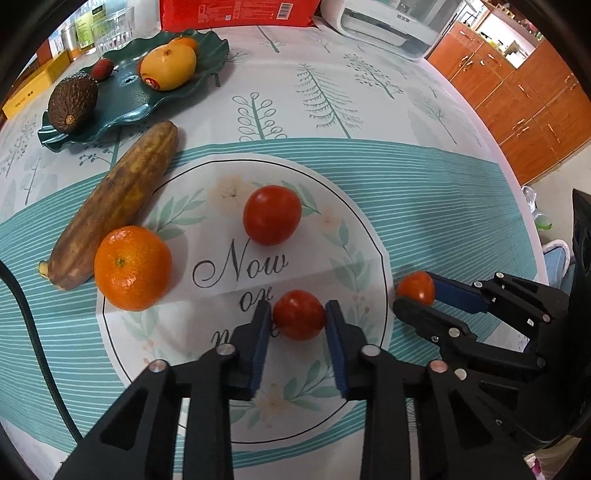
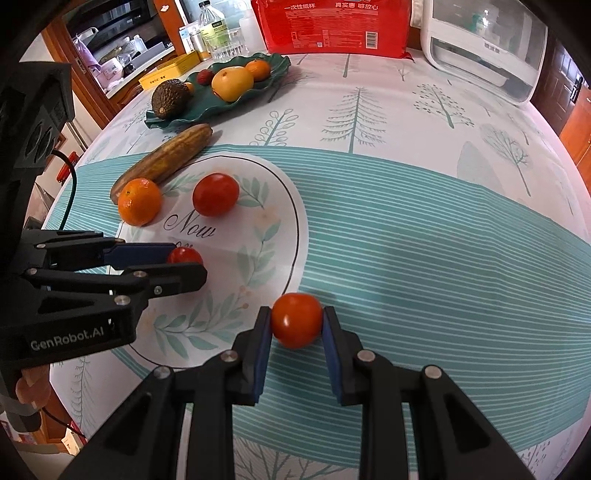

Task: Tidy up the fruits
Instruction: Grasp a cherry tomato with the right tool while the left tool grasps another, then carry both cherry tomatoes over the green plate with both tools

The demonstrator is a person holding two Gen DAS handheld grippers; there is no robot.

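Observation:
My left gripper (image 1: 299, 314) is shut on a small red tomato (image 1: 300, 314), low over the tablecloth; it also shows in the right wrist view (image 2: 184, 264). My right gripper (image 2: 297, 319) is shut on another small tomato (image 2: 296, 320), seen from the left wrist view (image 1: 416, 288). A larger tomato (image 1: 272, 215), an orange (image 1: 133, 267) and a browned banana (image 1: 118, 203) lie loose on the cloth. A dark green leaf-shaped plate (image 1: 122, 107) at the far left holds an avocado (image 1: 72, 102), a mango (image 1: 168, 67), a lychee (image 1: 102, 69) and a small orange (image 1: 183, 42).
A red package (image 2: 334, 26) and a white appliance (image 2: 484, 48) stand at the table's far edge. Bottles, glasses and a yellow box (image 2: 168, 72) stand behind the plate. A black cable (image 1: 33, 332) runs along the left. The table edge curves on the right, wooden cabinets (image 1: 517, 92) beyond.

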